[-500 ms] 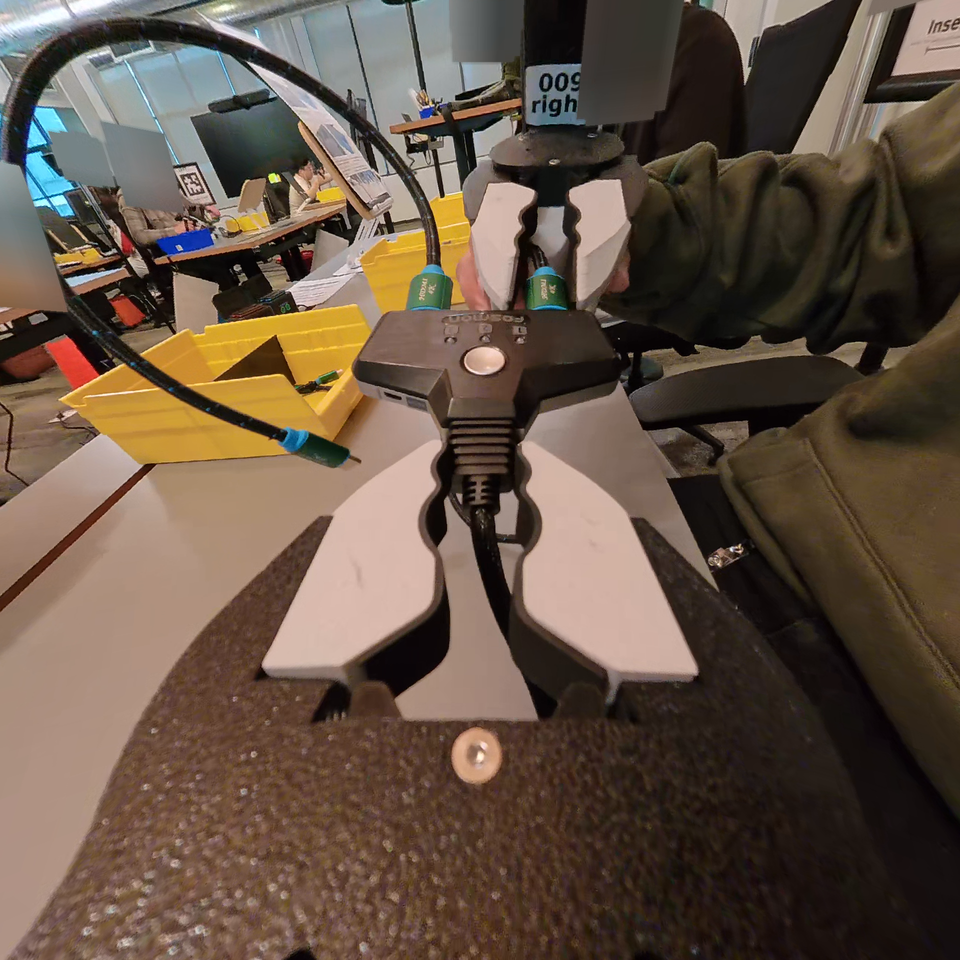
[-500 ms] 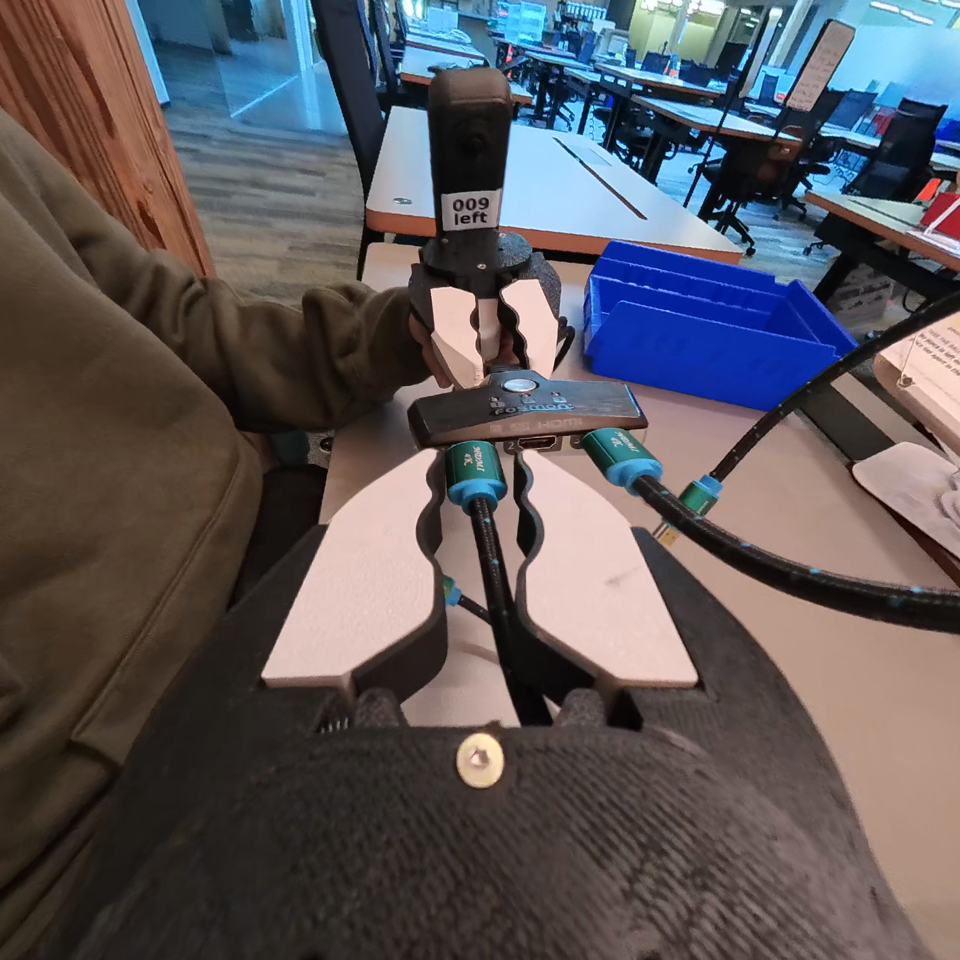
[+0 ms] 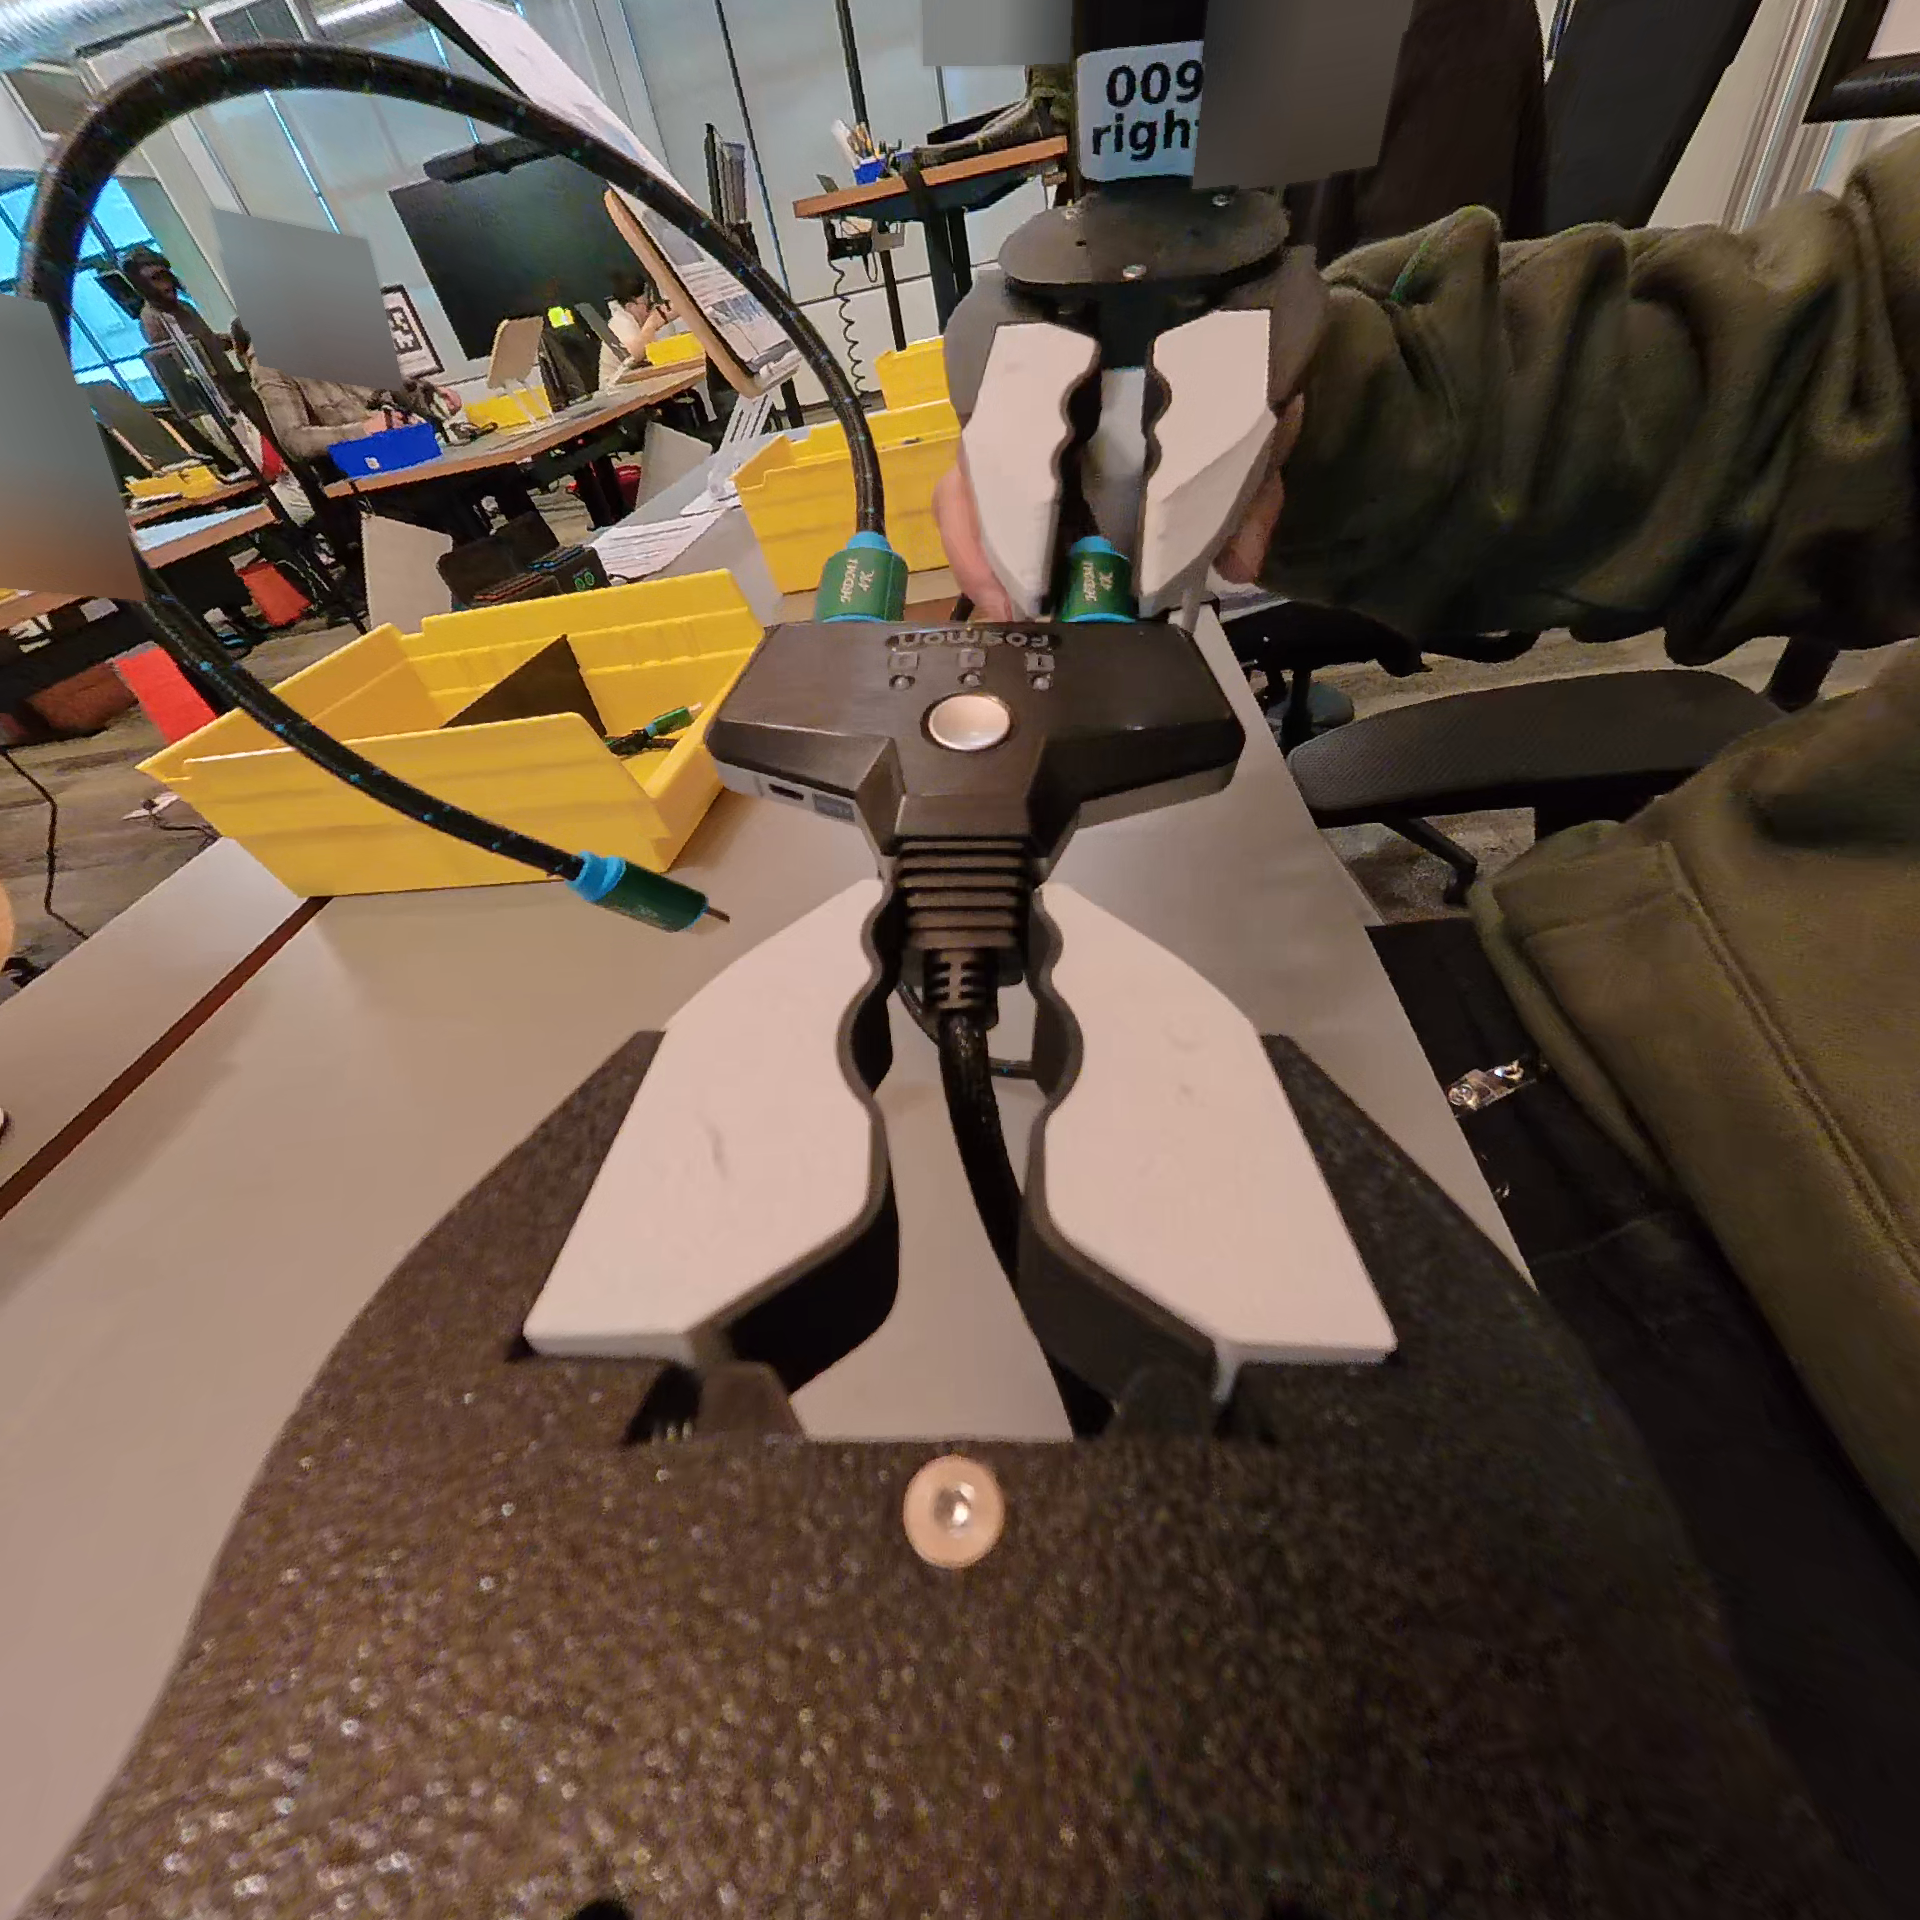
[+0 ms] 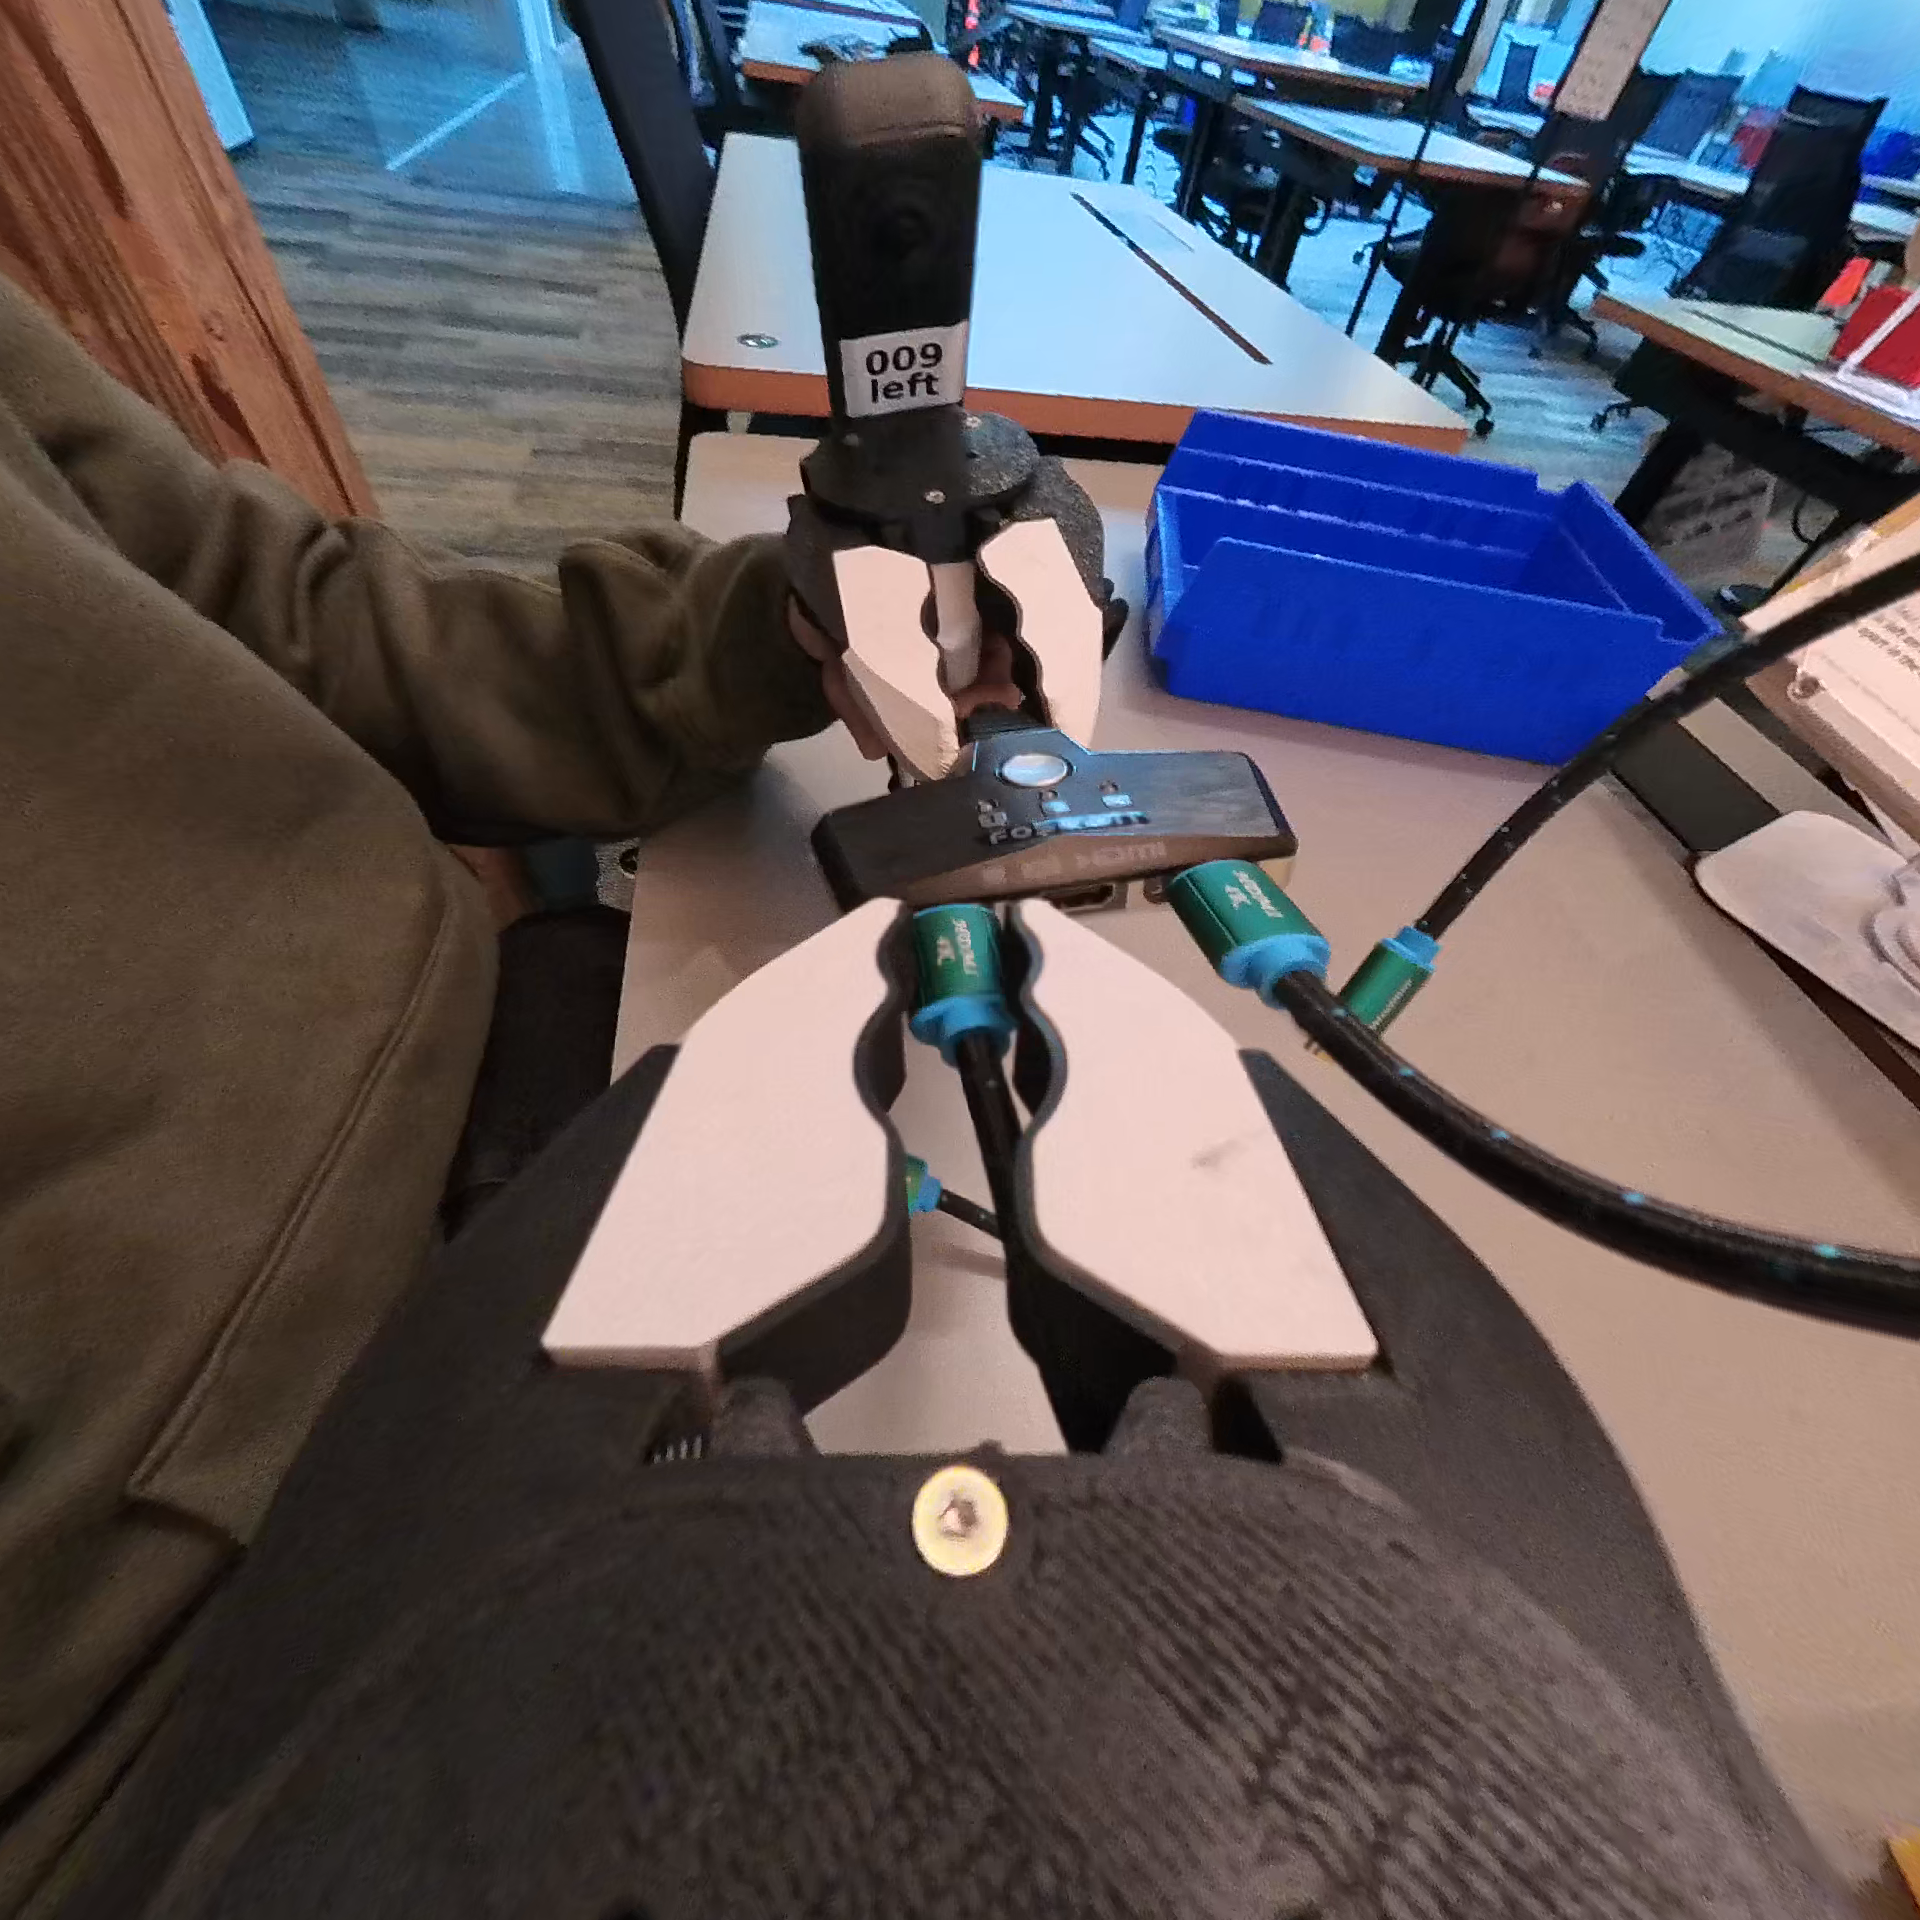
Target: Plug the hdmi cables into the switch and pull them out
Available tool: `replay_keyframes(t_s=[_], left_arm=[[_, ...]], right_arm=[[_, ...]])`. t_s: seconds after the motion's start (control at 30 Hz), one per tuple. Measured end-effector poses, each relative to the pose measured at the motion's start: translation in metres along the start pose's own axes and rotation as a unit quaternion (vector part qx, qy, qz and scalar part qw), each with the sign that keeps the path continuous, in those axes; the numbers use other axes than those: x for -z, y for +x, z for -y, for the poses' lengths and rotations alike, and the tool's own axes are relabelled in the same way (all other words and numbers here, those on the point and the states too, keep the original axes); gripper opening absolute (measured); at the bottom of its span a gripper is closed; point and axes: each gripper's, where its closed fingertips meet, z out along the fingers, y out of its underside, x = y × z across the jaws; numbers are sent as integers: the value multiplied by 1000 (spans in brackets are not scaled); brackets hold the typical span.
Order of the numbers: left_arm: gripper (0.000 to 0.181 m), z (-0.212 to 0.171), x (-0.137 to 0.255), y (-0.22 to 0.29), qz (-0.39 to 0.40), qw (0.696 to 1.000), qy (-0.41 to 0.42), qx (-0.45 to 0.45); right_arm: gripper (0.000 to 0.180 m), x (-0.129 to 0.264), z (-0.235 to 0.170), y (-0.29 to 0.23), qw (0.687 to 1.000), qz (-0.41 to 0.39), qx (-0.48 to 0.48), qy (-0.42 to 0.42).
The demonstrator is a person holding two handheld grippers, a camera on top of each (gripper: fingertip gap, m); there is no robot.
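Note:
The black HDMI switch is held above the grey table. My left gripper is shut on the ribbed neck at its cable end. My right gripper faces it and is shut on a green HDMI plug seated in the switch's left port. A second green plug sits in the right port, and the middle port is empty. That cable loops up and its loose end hangs over the table. The right gripper also shows in the left wrist view, and the left gripper in the right wrist view.
A yellow bin stands on the table left of the switch, with another yellow bin behind it. A blue bin stands at the far side. The person's green sleeves and body flank the table edge. An office chair is beside the table.
Both grips hold as before. In the right wrist view the switch has turned slightly and sits a little farther off. The plugs stay in their ports.

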Motion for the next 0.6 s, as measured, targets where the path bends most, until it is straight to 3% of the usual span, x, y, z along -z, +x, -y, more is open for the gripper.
replay_keyframes(t_s=[0.07, 0.23, 0.6], left_arm=[[22, -1, -1, 1, -1, 1000, -3, -4], [21, 2, 1, 0, 2, 1000, 3, -3], [22, 3, 4, 2, -6, 1000, 13, -5]], right_arm=[[12, -2, -2, -2, 1000, 7, -5, -4], [29, -4, -9, 1, 1000, 0, -10, -26], [23, -8, -8, -5, 1000, 10, -19, -7]])
